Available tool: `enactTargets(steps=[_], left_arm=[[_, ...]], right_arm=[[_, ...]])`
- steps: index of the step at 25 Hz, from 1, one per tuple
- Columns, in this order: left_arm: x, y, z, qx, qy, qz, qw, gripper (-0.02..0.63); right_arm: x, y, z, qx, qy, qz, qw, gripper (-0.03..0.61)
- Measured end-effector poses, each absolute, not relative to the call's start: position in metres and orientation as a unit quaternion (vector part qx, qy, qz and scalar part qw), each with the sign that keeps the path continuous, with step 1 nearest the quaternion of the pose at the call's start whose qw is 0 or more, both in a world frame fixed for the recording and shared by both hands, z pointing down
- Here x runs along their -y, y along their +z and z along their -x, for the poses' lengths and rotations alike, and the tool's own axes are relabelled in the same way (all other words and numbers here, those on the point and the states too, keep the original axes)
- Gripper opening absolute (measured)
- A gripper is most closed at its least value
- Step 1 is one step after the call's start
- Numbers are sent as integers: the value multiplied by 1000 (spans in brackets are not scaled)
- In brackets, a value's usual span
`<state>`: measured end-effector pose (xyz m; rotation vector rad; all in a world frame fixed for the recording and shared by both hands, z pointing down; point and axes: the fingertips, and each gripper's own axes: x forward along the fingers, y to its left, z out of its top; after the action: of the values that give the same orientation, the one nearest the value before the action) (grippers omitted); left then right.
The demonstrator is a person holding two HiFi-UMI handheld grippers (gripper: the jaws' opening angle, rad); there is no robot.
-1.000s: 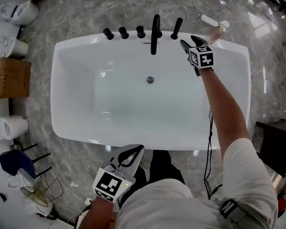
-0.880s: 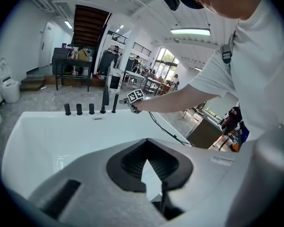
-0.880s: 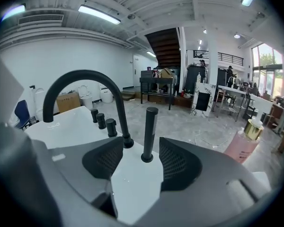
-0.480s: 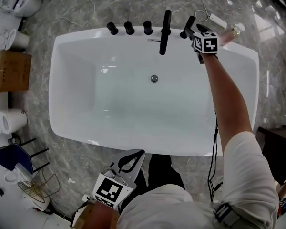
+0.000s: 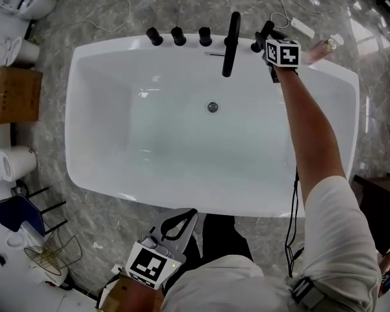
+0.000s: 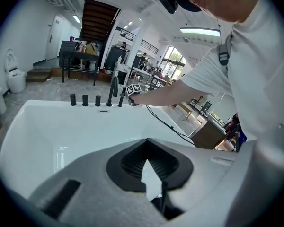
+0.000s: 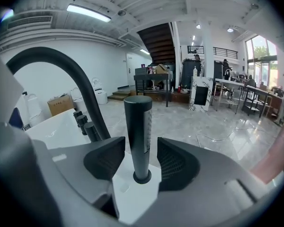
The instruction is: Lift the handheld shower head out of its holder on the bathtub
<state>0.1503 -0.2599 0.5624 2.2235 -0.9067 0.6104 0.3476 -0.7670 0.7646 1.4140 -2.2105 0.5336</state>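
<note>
Two right fingers (image 7: 106,162) closing around the shower head (image 7: 137,136) beside the spout (image 7: 71,84); left fingers (image 6: 128,167) clenched.

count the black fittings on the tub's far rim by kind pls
knobs: 3
spout: 1
handheld shower head: 1
total: 5

I see the handheld shower head (image 7: 137,136), a slim dark cylinder, standing upright in its round holder (image 7: 142,176). It sits on the white bathtub's (image 5: 117,51) far rim, toward my right
</note>
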Motion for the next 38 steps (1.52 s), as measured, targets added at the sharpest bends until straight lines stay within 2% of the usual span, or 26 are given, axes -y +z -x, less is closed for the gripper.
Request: enactTargets(steps=[2,5,22,38], left_arm=[[260,564,-148,349,232,-845,331,7],[262,567,-146,350,234,-843,336,6],[262,565,-152,335,240,-852,323,6],[251,534,-159,314,221,-872,305,7]], right_arm=[[768,766,-346,803,192,-513,235,211],[771,768,-345,803,190,-515,233,148],[762,761,-347,806,192,-506,238,144],[738,691,-348,817,157,-507,228,144]])
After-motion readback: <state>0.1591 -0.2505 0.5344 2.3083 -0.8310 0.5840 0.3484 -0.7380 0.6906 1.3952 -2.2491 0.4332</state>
